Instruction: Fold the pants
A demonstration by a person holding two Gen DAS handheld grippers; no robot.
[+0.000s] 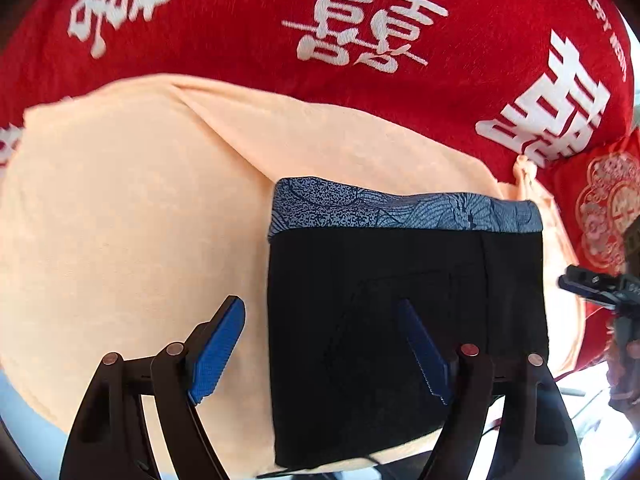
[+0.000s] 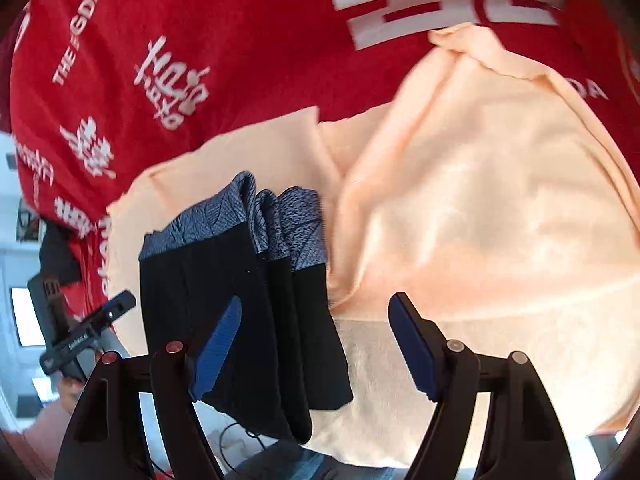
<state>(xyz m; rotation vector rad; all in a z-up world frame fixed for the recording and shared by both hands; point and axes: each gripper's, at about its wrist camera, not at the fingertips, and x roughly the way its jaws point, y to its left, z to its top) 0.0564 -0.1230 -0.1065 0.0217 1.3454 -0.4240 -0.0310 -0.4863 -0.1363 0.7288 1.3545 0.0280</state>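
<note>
Blue-padded left tongs [image 1: 322,346] point steeply down over the folded pants [image 1: 404,320], jaws spread wide with nothing between them: one pad hangs above the black cloth, the other just off the pants' left edge, above the peach cloth [image 1: 132,216]. Neither pad touches fabric.

Folded into a compact black block, the pants show their blue patterned waistband [image 1: 404,210] on the far side. They lie on the peach cloth, which is spread over a red cover [image 1: 248,36] printed with white characters.

From the right wrist view, the right tongs [image 2: 316,346] also tilt down, jaws equally wide and empty; one pad hovers over the pants' [image 2: 240,304] stacked layers, the other beyond the pants' right edge, above the peach cloth [image 2: 480,220]. The left tongs' black body [image 2: 86,330] shows just left of the pants.
</note>
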